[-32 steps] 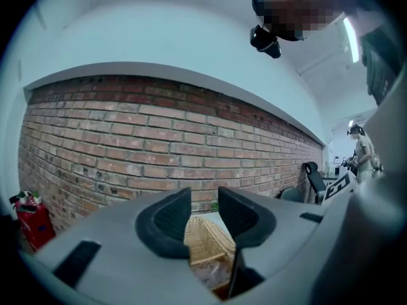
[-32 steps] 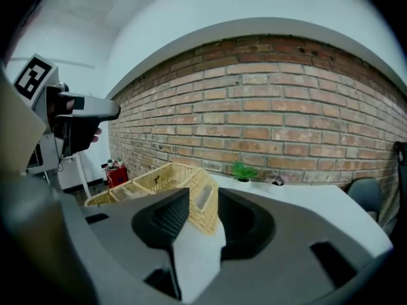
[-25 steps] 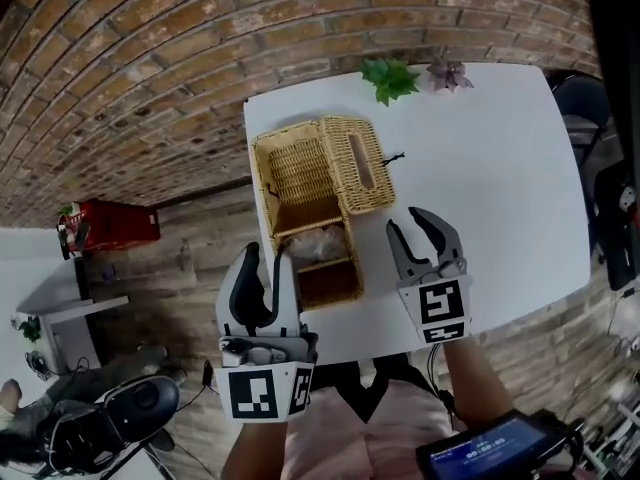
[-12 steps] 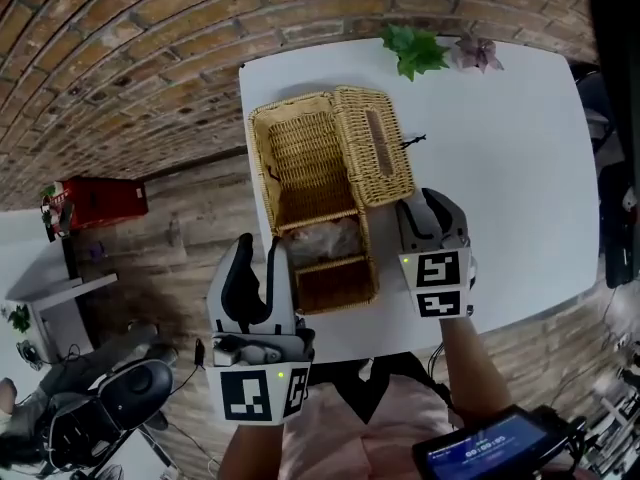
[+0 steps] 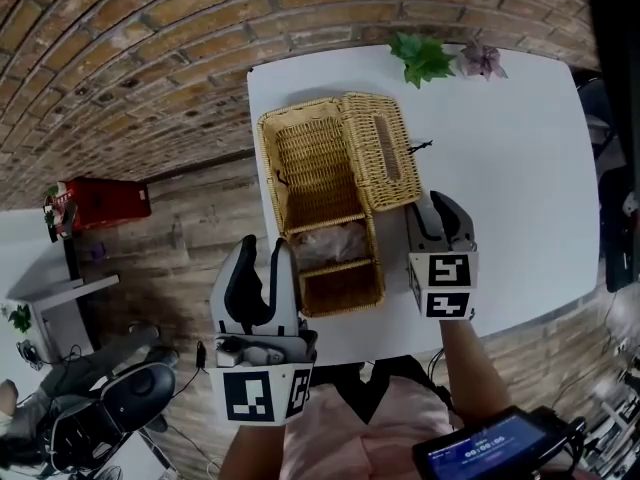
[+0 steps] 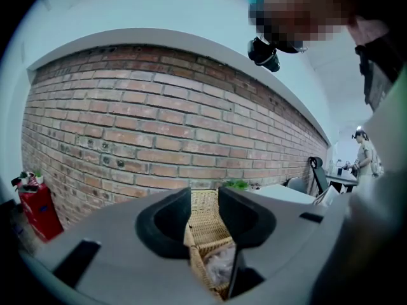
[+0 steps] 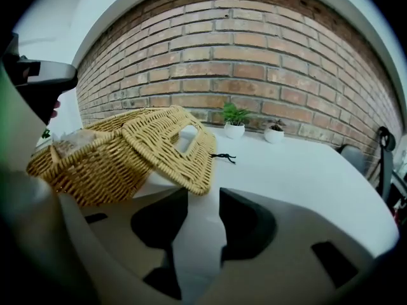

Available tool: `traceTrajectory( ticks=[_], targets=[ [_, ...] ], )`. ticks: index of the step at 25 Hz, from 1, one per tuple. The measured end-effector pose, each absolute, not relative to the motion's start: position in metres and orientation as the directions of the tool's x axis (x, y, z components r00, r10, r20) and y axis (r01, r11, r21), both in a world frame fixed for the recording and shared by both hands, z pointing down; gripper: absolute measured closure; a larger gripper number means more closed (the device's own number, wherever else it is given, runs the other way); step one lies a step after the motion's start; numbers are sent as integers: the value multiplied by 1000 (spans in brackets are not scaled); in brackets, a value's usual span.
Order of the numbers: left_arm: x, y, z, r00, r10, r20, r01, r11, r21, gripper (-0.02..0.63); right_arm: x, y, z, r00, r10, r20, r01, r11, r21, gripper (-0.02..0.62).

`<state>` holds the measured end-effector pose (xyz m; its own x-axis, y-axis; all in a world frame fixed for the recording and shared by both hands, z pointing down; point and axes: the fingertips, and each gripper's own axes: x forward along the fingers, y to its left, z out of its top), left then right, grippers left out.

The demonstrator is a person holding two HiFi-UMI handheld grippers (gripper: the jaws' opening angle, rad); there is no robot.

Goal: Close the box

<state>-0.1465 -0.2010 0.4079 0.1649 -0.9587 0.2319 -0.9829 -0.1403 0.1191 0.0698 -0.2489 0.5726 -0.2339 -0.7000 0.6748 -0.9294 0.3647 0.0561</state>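
Note:
An open wicker box [image 5: 315, 183] stands on the white table [image 5: 510, 148], its lid [image 5: 382, 158] thrown over to the right and resting slanted. Something pale and crinkly [image 5: 325, 240] lies inside. My left gripper [image 5: 266, 253] is at the box's near left corner with its jaws apart; in the left gripper view [image 6: 205, 192] the box's wall [image 6: 206, 224] shows in the gap. My right gripper [image 5: 438, 208] is open just near of the lid's corner. In the right gripper view [image 7: 202, 196] only bare table lies between its jaws, with the lid [image 7: 172, 145] ahead to the left.
Two small potted plants [image 5: 422, 56] [image 5: 482, 60] stand at the table's far edge. A short black cord [image 5: 420, 146] lies right of the lid. A brick wall and wooden floor lie to the left, with a red object [image 5: 100, 203] there.
My right gripper has come forward and left, up to the lid's near corner. The left gripper has stayed by the box's near left corner.

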Motion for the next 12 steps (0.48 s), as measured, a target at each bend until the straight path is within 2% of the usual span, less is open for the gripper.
traceTrajectory(
  ticks=[12],
  targets=[
    [-146,-201,396,172,-963,206,-982,-152,109,466,91,-257,537,-243,-806,540,-969,221,-106,434]
  ],
)
